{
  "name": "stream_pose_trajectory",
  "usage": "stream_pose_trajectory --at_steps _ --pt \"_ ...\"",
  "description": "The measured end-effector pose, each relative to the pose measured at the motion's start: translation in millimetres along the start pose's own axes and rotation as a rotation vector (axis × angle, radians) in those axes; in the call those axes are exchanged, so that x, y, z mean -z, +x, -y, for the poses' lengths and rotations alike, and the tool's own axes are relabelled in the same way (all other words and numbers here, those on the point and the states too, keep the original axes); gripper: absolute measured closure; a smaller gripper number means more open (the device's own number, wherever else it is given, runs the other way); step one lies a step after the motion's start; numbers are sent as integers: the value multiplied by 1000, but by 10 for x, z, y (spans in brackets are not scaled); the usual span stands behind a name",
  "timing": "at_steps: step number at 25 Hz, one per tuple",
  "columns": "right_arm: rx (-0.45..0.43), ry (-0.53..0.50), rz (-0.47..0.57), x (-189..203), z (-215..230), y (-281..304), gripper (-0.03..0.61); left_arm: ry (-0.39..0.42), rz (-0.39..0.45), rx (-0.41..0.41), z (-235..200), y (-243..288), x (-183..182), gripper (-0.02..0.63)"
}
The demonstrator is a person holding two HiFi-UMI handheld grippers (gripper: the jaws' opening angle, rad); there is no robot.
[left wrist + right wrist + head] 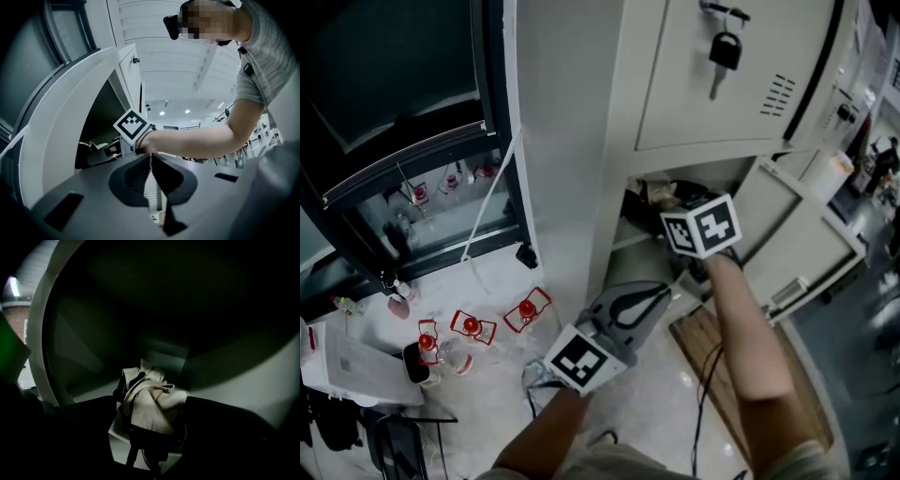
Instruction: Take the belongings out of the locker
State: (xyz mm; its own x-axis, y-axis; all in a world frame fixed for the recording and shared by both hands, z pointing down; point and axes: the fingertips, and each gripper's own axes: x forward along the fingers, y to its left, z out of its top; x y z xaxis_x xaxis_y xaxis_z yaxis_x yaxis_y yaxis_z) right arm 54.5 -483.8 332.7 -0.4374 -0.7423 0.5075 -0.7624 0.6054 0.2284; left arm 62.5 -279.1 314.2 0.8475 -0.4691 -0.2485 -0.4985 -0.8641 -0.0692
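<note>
Floor (666, 412) w/ red objs (473, 326), wood board (698, 342).

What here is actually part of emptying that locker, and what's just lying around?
Part of the job:
- locker, lower compartment open
- beige cloth bundle inside it
- right gripper, reaching in

Just lying about:
- padlock on the door above
- red-and-white items on the floor
- left gripper, jaws together, holding nothing

Office-style locker room, grey metal lockers (694, 89), hanging padlock (725, 49), recessed ceiling lights (161, 113)
</note>
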Motion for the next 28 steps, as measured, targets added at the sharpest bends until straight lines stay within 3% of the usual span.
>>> stream_pose_trajectory --at_steps 6,8,10,11,20,28 --pt "-24 30 -57 135 5 154 161 -9 -5 6 -2 10 34 611" --pt "-65 88 -49 168 -23 179 166 -10 -8 10 9 3 49 611" --pt "-85 143 -23 192 -23 182 227 -15 -8 14 25 2 62 611" --pt "-74 143 -8 198 -12 175 287 -17 -9 16 34 0 70 611" --pt "58 37 99 139 -47 84 351 -19 -42 17 69 -29 158 611" --pt "103 -35 186 164 -142 -147 374 -15 -66 14 60 -60 168 611"
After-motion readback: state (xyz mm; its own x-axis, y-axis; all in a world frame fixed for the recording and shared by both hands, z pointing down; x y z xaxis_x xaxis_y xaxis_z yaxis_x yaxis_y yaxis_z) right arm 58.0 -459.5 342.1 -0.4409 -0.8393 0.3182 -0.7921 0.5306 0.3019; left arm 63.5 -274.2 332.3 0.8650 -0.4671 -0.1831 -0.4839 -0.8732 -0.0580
